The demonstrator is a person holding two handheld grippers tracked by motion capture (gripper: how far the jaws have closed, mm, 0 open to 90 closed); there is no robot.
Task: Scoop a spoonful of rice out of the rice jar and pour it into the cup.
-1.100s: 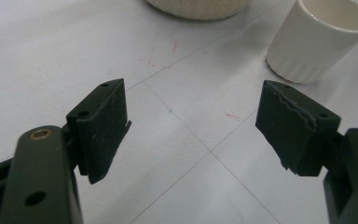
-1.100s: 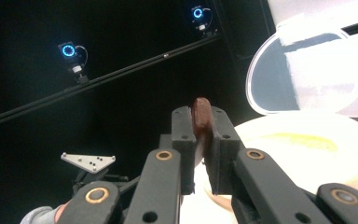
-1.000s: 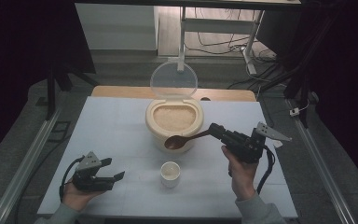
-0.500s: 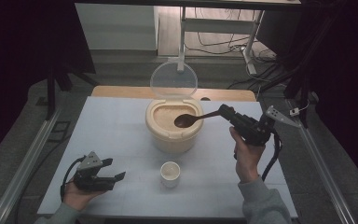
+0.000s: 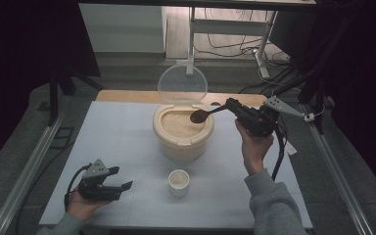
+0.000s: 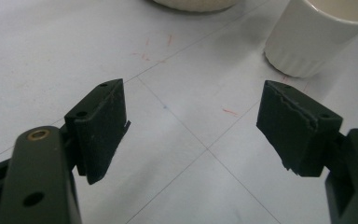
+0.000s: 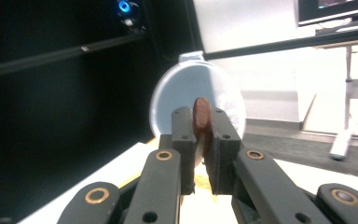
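1. Right gripper (image 7: pixel 200 140): jaws pressed onto the handle of a brown wooden spoon (image 7: pixel 201 116), which stands edge-on between them in the right gripper view.
2. High view: right gripper (image 5: pixel 235 108) is raised above the table, just right of the container. The spoon (image 5: pixel 203 115) runs out of it with its long axis close to level, handle at the jaws, bowl end pointing left and slightly toward the person.
3. Spoon bowl sits over the right part of the open mouth of the cream container (image 5: pixel 181 139), above the pale granular fill (image 5: pixel 176 125). Whether it touches the fill cannot be told.
4. Container's clear round lid (image 5: pixel 182 84) stands hinged upright at the far rim; it also shows behind the spoon in the right gripper view (image 7: pixel 196 100).
5. Left gripper (image 6: pixel 193 126): jaws spread wide, nothing between them, low over the white table (image 6: pixel 51 56). High view puts it (image 5: pixel 120 187) at the near left, well apart from the container.
6. Small white cup (image 5: pixel 178 182) stands near the front, between the two forearms; left gripper view has it (image 6: pixel 319 37) ahead and to the right of the jaws.
7. Against 0.5 s ago: spoon and right gripper about the same place over the container, the change slight; at 1.0 s ago the spoon was lower, at the container's near right side. Left gripper and cup unchanged.
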